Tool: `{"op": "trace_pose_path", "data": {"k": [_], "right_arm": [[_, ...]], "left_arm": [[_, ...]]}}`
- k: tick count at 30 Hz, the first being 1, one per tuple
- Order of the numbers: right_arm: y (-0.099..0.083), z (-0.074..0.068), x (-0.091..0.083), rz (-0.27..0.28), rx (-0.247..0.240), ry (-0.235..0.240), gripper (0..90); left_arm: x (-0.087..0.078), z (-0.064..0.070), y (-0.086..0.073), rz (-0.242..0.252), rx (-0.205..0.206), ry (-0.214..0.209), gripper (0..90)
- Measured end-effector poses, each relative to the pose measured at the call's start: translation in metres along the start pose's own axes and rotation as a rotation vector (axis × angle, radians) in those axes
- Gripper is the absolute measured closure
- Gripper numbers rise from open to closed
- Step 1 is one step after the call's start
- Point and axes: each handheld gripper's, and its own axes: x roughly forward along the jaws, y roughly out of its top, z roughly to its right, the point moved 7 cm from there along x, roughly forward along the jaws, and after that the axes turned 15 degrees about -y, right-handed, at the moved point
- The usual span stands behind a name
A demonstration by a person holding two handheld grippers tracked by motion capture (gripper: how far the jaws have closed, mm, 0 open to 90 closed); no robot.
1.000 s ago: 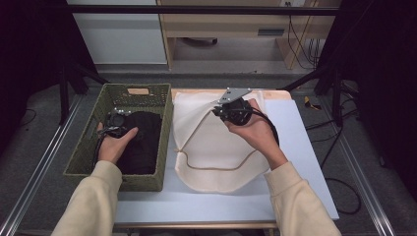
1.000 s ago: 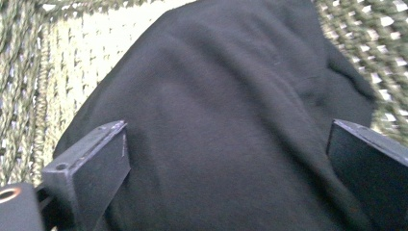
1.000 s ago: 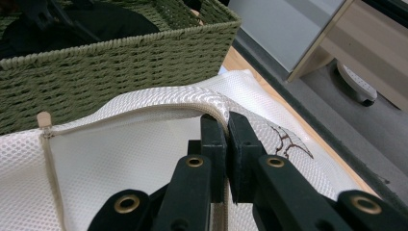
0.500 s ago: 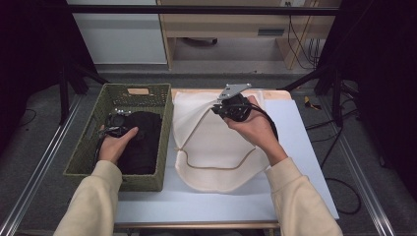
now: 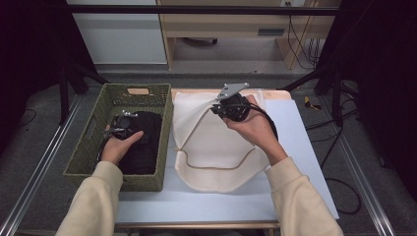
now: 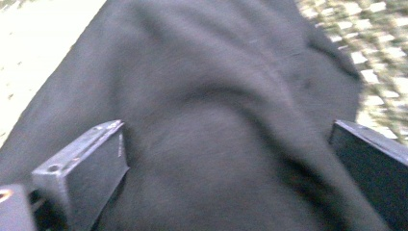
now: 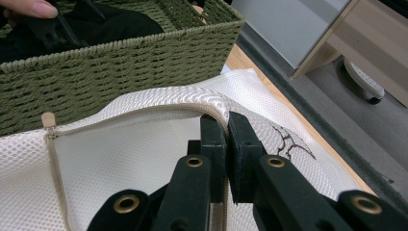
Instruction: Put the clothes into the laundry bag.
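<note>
While right tool (image 7: 226, 126) clenched on mesh bag (image 5: 211, 147) rim props mouth wide, left tool (image 5: 124, 127), jaws spread, descends on black garment (image 6: 207, 120) in basket (image 5: 88, 147)

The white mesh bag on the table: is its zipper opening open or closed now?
Open. The right tongs pinch the zipper edge of the mesh bag and lift it, so the inside shows, with the zipper pull at the far end.

A cream mesh bag (image 5: 216, 147), a black garment (image 5: 142, 142), a green woven basket (image 5: 91, 147).
</note>
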Motion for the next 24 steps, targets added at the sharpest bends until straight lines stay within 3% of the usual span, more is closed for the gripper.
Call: {"op": "trace_pose_path", "data": {"k": [3, 6, 10, 14, 16, 24], "right_arm": [[0.000, -0.001, -0.001, -0.003, -0.005, -0.001, 86.5], [0.001, 0.000, -0.003, -0.004, -0.006, -0.004, 86.5], [0.003, 0.002, -0.006, -0.001, -0.007, -0.008, 86.4], [0.005, 0.003, -0.007, -0.002, -0.014, -0.010, 86.4], [0.005, 0.003, -0.007, -0.006, -0.016, -0.010, 86.4], [0.006, 0.001, -0.009, -0.016, -0.031, -0.014, 86.3]], "left_arm": [[-0.002, -0.007, -0.003, -0.002, -0.037, 0.025, 0.0], [0.000, -0.006, -0.004, -0.009, -0.044, 0.024, 0.0], [0.002, 0.000, -0.004, -0.017, -0.042, -0.020, 0.0], [0.005, 0.006, -0.005, -0.030, -0.013, -0.056, 0.8], [0.007, 0.006, -0.006, -0.047, 0.011, -0.044, 0.7], [0.010, 0.004, -0.010, -0.076, 0.042, 0.000, 1.2]]}}
